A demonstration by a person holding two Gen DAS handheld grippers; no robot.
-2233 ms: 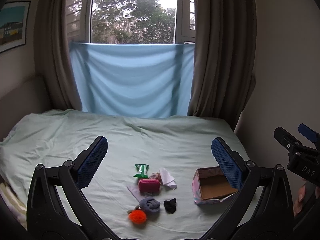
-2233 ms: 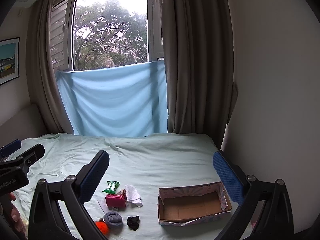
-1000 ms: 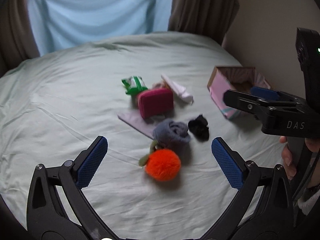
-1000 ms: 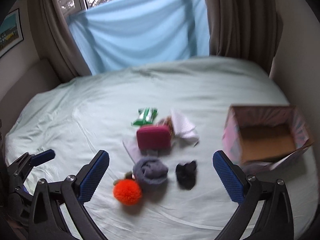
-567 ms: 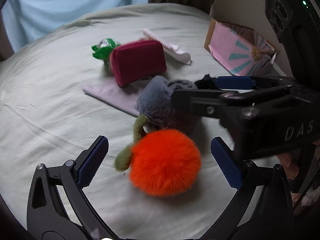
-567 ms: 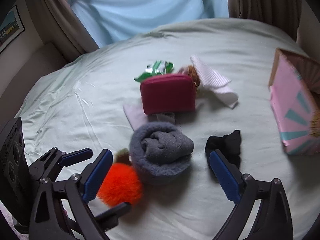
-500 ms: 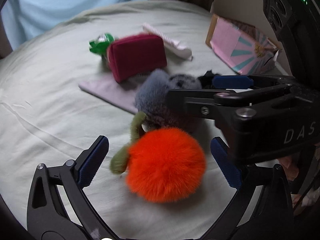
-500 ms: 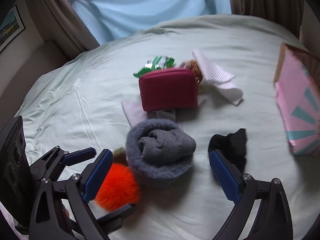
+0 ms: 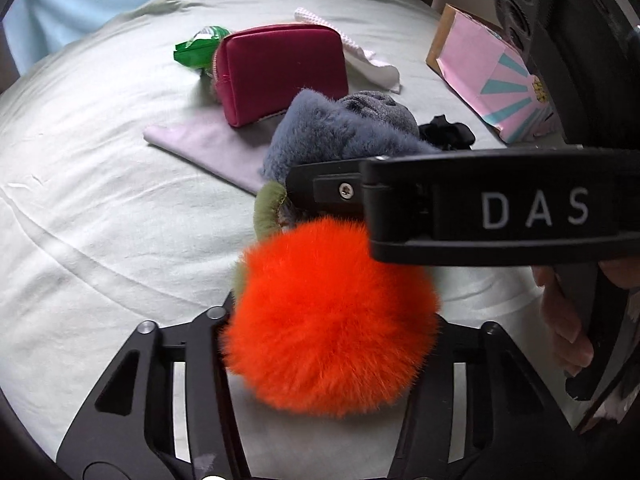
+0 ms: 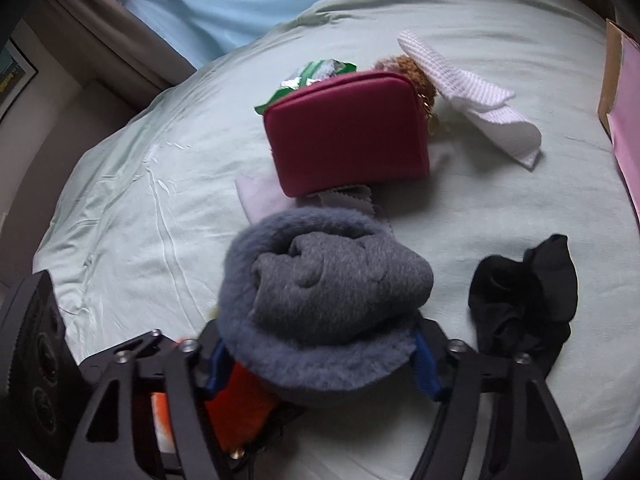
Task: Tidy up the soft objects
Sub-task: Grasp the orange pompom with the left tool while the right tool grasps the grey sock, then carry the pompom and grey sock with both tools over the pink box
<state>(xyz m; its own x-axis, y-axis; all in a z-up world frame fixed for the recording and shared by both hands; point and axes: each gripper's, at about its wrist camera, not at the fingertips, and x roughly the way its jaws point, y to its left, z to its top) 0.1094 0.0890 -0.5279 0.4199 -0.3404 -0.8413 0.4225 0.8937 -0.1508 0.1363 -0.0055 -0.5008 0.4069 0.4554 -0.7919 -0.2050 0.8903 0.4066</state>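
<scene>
the left tongs [image 9: 332,344] are clamped on the fluffy round orange pompom with a green fuzzy stem [image 9: 332,328], which fills the gap between their black arms low in the left wrist view. the right tongs [image 10: 316,364] are closed on the rolled grey-blue fleecy sock bundle [image 10: 324,296], their blue pads [image 10: 423,368] pressing into its lower sides. both soft things sit side by side, touching, on the pale green bed sheet [image 10: 140,200]. behind the bundle lies a dark red rectangular zip pouch [image 10: 348,132], resting partly on a flat pale lilac cloth [image 9: 208,148]. a crumpled green foil packet [image 9: 200,46] is just behind the pouch, and a white waffle-weave cloth [image 10: 476,96] lies to its right, with a small brown fuzzy thing [image 10: 416,70] between them. a crumpled black sock [image 10: 528,292] lies just right of the bundle. the pink cardboard box with teal rays [image 9: 492,76] stands well apart at the right edge of the bed.
</scene>
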